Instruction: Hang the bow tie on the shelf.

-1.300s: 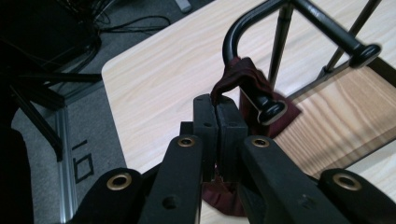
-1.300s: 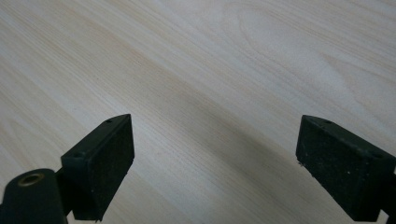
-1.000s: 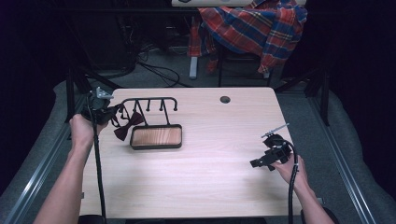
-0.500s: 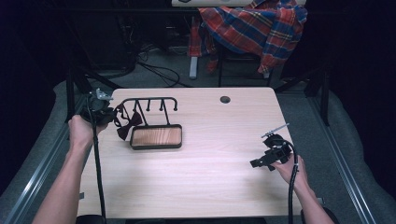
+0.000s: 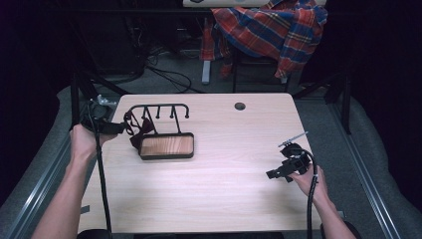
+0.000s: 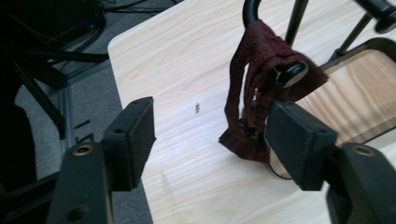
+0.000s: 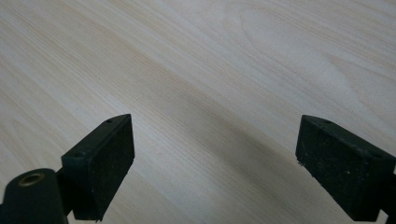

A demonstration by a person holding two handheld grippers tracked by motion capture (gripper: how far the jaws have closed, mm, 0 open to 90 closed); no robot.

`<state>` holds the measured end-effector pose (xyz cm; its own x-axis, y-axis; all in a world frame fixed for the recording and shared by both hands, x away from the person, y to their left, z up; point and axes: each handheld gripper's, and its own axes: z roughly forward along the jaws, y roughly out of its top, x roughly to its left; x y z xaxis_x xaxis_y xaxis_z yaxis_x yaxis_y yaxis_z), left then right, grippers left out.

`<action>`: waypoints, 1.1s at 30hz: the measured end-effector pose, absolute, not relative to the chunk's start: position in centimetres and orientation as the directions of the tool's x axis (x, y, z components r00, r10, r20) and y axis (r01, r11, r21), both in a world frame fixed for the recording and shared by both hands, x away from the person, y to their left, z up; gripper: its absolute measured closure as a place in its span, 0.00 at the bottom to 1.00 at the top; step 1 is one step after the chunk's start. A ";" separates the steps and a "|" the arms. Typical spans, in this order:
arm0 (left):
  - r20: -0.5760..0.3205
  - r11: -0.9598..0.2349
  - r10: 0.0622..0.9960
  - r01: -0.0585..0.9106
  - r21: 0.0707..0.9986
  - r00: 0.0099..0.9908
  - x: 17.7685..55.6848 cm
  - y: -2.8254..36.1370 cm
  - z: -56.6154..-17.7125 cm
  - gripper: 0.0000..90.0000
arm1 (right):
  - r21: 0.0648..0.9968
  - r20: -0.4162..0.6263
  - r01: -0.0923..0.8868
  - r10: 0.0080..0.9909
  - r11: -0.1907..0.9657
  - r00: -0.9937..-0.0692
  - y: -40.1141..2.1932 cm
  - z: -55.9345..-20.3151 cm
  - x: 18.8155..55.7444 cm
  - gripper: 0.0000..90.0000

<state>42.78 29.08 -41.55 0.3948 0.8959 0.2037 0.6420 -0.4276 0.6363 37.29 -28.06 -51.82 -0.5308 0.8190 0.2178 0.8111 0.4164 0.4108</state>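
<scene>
Dark red fabric, one piece of it, makes up the bow tie [image 6: 254,88], which hangs from the leftmost peg of the one black metal rack [image 5: 158,110] standing toward the far left of the pale wooden table [image 5: 214,199]. Its cloth is finely patterned and folded over itself, draped across the round-capped peg tip, with the lower end reaching down to the tabletop beside the rack's base. That base is a single rounded tray with a wooden floor [image 5: 166,146] and a black rim. Along the rack's top bar I count five pegs.

Two grippers are in play, one per hand. At the table's left edge, the left gripper [image 6: 210,133] has just been spreading its jaws; they now stand apart with nothing pinched, the bow tie just beyond the right-hand pad. Over on the near right, well apart from the rack, the right gripper [image 7: 212,158] hovers above bare wood with its jaws spread wide.

One round hole [image 5: 240,106] marks the table's far edge, and one plaid shirt [image 5: 271,27] lies draped beyond it.
</scene>
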 end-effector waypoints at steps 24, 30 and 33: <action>0.062 -0.361 0.908 0.698 0.619 0.414 38.8 28.9 -41.9 0.12 | 0.402 0.222 0.804 0.805 0.439 -0.550 -28.0 -51.7 37.3 0.11; 0.083 -0.389 0.897 0.685 0.616 0.434 37.4 28.3 -42.5 0.11 | 0.394 0.214 0.798 0.799 0.457 -0.563 -27.9 -51.6 37.4 0.12; 0.080 -0.394 0.894 0.690 0.608 0.440 36.8 28.0 -42.9 0.10 | 0.395 0.214 0.798 0.800 0.454 -0.561 -27.9 -51.6 37.4 0.12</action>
<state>36.79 28.03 -42.89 0.4402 0.8943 0.0803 0.6896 -0.3940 0.6076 37.37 -27.93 -51.64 -0.5610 0.7997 0.2139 0.7983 0.4543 0.3954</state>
